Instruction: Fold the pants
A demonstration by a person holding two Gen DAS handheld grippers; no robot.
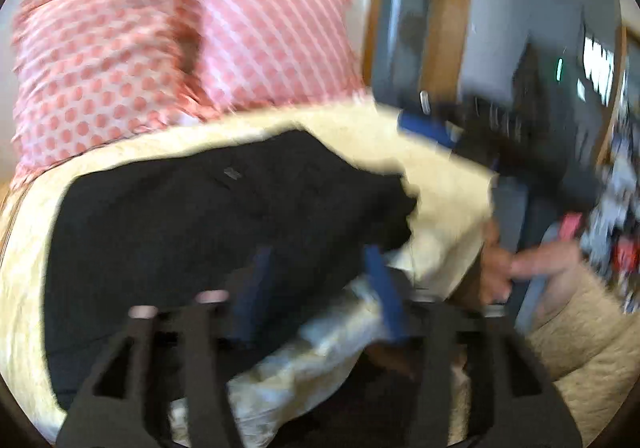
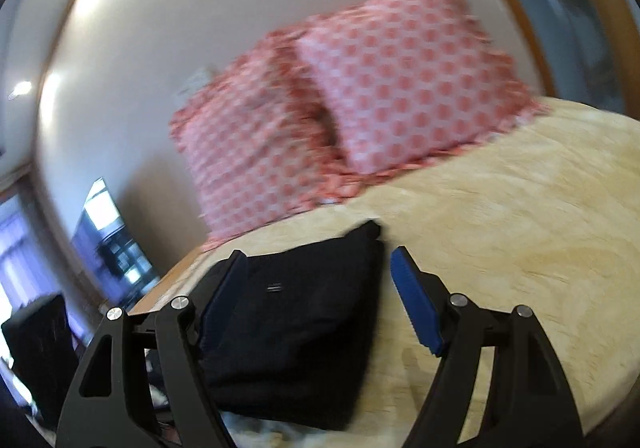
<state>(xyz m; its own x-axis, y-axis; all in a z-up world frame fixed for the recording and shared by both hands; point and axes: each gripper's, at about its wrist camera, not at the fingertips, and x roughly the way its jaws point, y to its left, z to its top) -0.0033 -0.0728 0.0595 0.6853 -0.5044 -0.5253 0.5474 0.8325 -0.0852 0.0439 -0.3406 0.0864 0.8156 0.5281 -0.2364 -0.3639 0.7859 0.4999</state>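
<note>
The black pants (image 2: 296,332) lay folded into a thick square on the cream blanket (image 2: 520,232), close to the bed's near edge. The right gripper (image 2: 320,296) hovered over them, jaws spread wide and empty. The left gripper (image 1: 320,288) was also parted and held nothing. Two pink dotted pillows (image 2: 360,96) leaned against the wall behind.

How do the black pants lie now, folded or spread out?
Folded: the black pants form a compact, layered rectangle on the yellow bedspread, with no legs trailing out. Both views are blurred.
</note>
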